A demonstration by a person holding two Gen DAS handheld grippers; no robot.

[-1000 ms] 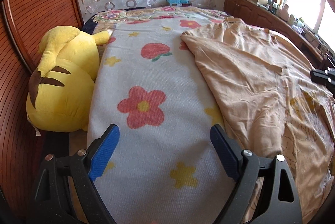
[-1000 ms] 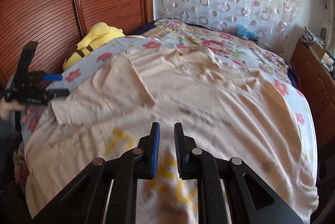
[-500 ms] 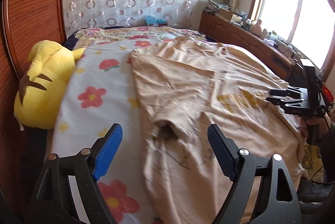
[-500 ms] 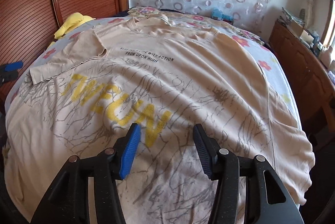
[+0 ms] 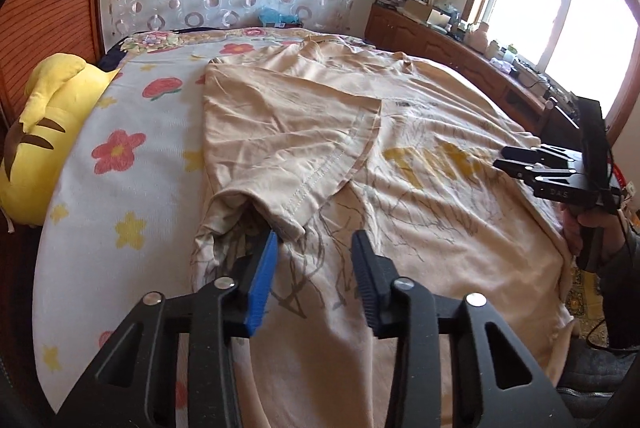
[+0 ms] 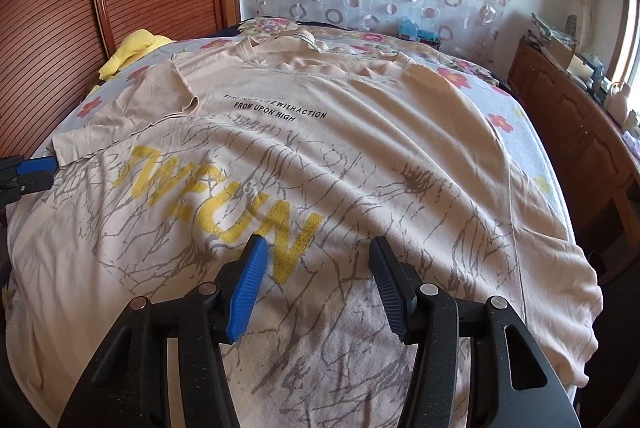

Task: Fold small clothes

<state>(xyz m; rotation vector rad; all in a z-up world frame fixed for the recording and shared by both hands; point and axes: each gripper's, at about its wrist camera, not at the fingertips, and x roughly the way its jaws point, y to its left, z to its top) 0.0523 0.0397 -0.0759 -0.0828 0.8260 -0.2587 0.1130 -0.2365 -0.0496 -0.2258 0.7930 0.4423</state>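
While the beige T-shirt (image 6: 360,156) lies spread flat on the flowered bedspread (image 5: 120,188), left gripper (image 5: 314,252) jaws closing about the folded-over sleeve corner (image 5: 288,224), pads not yet pressing, right gripper (image 6: 318,268) parted above the printed front, holding nothing.

1 tee (image 6: 360,156), 1 plush (image 5: 44,144), 2 tongs (image 5: 314,268) (image 6: 316,280).

Beige T-shirt (image 6: 360,148) is showing small black print across the chest, upper middle of the right wrist frame: second line reading "FROM UPON HIGH", first line partly creased, ending "WITH ACTION". Below it, big yellow letters are running diagonally, reading roughly "TWFUN". In the left wrist frame, right gripper (image 5: 504,164) body is carrying faint letters, maybe "DAS".
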